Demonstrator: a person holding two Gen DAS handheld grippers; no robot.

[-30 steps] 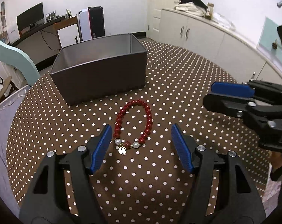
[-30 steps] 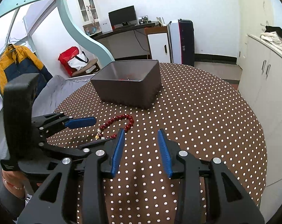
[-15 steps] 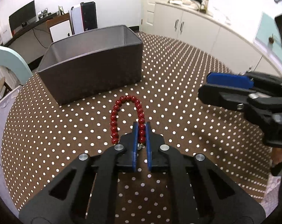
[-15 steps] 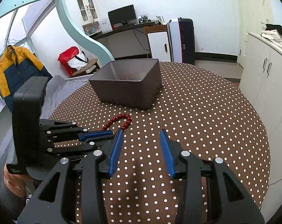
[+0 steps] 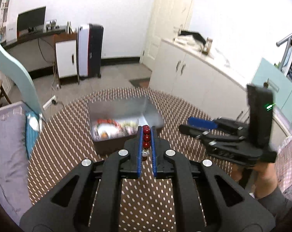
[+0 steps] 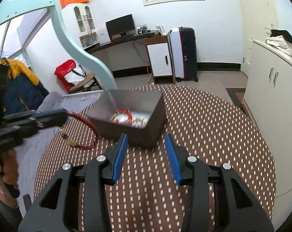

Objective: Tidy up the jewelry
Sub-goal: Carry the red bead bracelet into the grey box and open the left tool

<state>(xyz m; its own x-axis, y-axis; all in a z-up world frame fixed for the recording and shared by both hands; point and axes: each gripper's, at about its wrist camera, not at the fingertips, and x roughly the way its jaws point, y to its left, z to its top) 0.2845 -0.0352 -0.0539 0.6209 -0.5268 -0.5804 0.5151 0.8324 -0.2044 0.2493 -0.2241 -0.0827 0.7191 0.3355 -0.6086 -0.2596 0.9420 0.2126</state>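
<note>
My left gripper is shut on the red bead bracelet, held in the air in front of the grey box. In the right wrist view the bracelet hangs from the left gripper, left of the box. The box holds several blurred pieces of jewelry. My right gripper is open and empty above the table, just in front of the box. It shows at the right in the left wrist view.
The round table has a brown cloth with white dots. A grey cushioned seat lies left of the table. White cabinets stand to the right. A curved teal post rises behind the box.
My left gripper closed on the bracelet, lifted it off the table and swung up toward the box. The right gripper rose too and stays open.
</note>
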